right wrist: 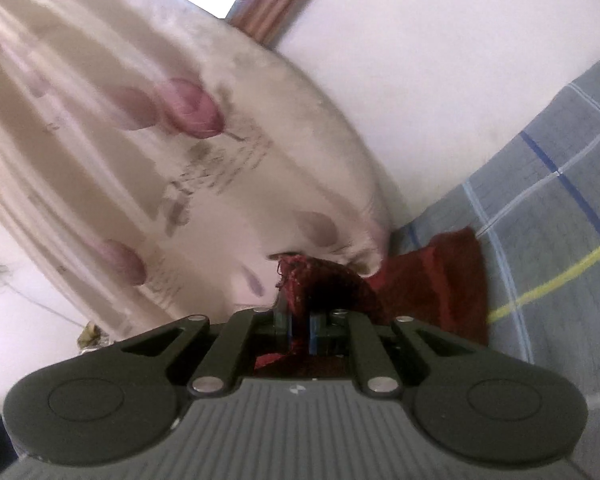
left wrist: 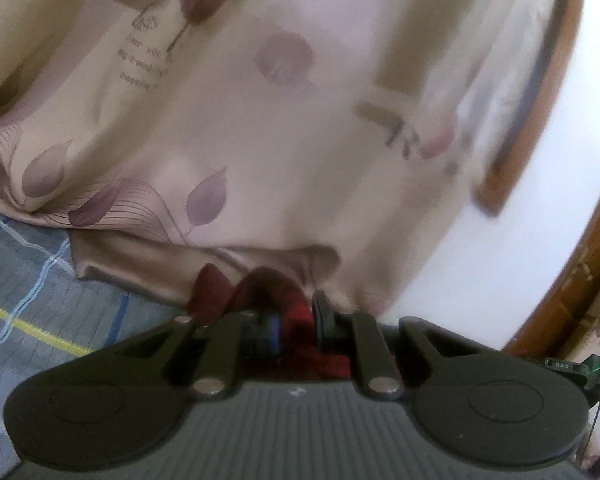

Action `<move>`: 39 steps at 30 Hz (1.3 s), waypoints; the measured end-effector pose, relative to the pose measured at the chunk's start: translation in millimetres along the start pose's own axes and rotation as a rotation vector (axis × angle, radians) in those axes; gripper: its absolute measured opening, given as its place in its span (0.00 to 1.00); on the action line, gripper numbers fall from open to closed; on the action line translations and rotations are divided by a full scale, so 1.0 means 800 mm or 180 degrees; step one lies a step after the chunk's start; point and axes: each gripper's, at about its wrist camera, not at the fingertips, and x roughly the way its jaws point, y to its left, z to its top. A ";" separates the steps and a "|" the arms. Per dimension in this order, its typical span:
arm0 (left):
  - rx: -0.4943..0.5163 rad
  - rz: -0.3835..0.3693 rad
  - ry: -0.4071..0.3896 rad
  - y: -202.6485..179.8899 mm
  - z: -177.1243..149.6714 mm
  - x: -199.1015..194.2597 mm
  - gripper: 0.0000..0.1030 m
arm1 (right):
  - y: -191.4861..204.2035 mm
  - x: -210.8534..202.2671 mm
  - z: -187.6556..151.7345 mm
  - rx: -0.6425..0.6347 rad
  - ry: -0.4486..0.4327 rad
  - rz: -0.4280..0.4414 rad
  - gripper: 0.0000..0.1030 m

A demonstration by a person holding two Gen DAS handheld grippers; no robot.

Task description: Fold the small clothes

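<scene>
Both grippers pinch the red cloth [right wrist: 440, 280] low in the middle of each frame: left gripper [left wrist: 296, 326] and right gripper [right wrist: 300, 330], jaws closed on its edge. It looks lifted above the checked bedsheet [right wrist: 560, 240], mid-fold. Next, lay the held edge down evenly.

we see our left tool [left wrist: 296, 322] with its two fingers drawn close together, pinching a fold of dark red cloth [left wrist: 260, 284] between the blue pads. our right tool [right wrist: 299, 330] is likewise nearly closed, its blue pads clamping the red cloth [right wrist: 432, 280] at a frayed edge.
</scene>
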 end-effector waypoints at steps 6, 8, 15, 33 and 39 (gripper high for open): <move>-0.0016 0.0133 0.0082 0.016 0.006 0.059 0.15 | -0.041 0.045 0.018 0.0145 0.0016 -0.0146 0.14; -0.0039 0.0176 0.0104 0.022 0.007 0.075 0.15 | -0.051 0.056 0.021 0.0198 0.0007 -0.0173 0.14; -0.0075 0.0288 0.0143 0.038 0.014 0.120 0.15 | -0.083 0.086 0.029 0.0358 -0.0075 -0.0244 0.13; -0.0761 0.0378 -0.0318 0.072 0.023 0.143 1.00 | -0.125 0.100 0.028 0.0718 -0.0446 -0.0173 0.82; -0.0339 0.0516 -0.0149 0.055 0.044 0.135 1.00 | -0.094 0.087 0.026 0.0358 -0.0299 -0.0200 0.84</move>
